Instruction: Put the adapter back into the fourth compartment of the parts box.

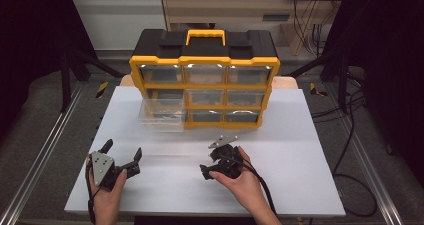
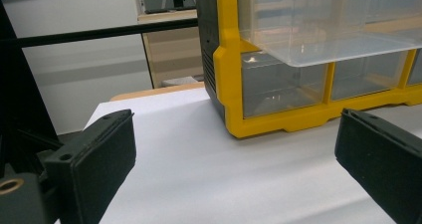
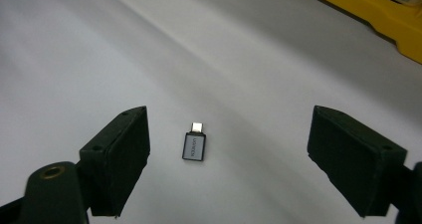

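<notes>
A small silver USB adapter (image 3: 194, 145) lies flat on the white table top (image 3: 99, 59). My right gripper (image 3: 228, 134) is open and hovers low over the adapter, one jaw on each side, neither touching it. In the high view the right gripper (image 1: 208, 163) is at the table's front middle, tilted down and to the left. My left gripper (image 1: 122, 151) stands open at the front left with nothing between its jaws. The left gripper (image 2: 236, 134) faces the lower left corner of a yellow and black drawer cabinet (image 2: 230, 59).
The drawer cabinet (image 1: 205, 80) stands at the back of the white table top (image 1: 300, 150). One clear drawer (image 1: 161, 114) sticks out from its lower left; the same clear drawer (image 2: 328, 35) overhangs ahead of the left gripper. Cables (image 1: 350, 135) run along the floor on the right.
</notes>
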`<action>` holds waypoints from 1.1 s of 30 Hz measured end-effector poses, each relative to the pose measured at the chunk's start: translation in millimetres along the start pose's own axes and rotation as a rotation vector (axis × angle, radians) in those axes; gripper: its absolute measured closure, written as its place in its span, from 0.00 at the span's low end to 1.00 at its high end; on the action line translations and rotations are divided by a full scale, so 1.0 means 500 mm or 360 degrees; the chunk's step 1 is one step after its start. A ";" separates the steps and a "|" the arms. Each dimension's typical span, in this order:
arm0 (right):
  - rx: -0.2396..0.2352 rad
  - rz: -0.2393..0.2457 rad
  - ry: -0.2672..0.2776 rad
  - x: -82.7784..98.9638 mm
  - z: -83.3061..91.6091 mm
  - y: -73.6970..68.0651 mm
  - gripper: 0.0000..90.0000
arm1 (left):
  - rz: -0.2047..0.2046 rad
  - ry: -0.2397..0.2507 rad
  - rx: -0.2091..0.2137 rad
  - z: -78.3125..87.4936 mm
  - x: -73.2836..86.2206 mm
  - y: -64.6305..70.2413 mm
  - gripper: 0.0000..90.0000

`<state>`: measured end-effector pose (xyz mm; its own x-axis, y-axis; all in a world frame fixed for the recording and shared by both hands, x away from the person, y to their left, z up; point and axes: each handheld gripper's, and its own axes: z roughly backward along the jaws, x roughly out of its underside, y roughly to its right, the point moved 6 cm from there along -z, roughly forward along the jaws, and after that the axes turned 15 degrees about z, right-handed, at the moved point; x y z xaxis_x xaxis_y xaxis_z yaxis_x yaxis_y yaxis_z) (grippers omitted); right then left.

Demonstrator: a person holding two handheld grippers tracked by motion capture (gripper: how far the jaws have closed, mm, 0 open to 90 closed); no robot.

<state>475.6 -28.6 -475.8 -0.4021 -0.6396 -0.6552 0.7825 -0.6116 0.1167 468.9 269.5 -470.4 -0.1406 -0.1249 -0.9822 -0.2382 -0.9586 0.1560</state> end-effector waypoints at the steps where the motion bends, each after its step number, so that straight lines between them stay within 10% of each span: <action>1: -0.0003 0.0001 0.0004 0.000 -0.001 0.000 0.21 | 0.0004 -0.0002 0.0004 0.000 0.000 0.000 0.03; 33: -0.0092 -0.0012 -0.0015 0.003 -0.030 -0.021 0.54 | 0.0073 -0.0049 0.0126 -0.008 0.006 0.009 0.01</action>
<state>474.0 -16.3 -489.3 -0.4121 -0.6395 -0.6490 0.8055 -0.5886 0.0685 471.4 263.8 -473.1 -0.1822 -0.1591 -0.9703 -0.3058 -0.9287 0.2097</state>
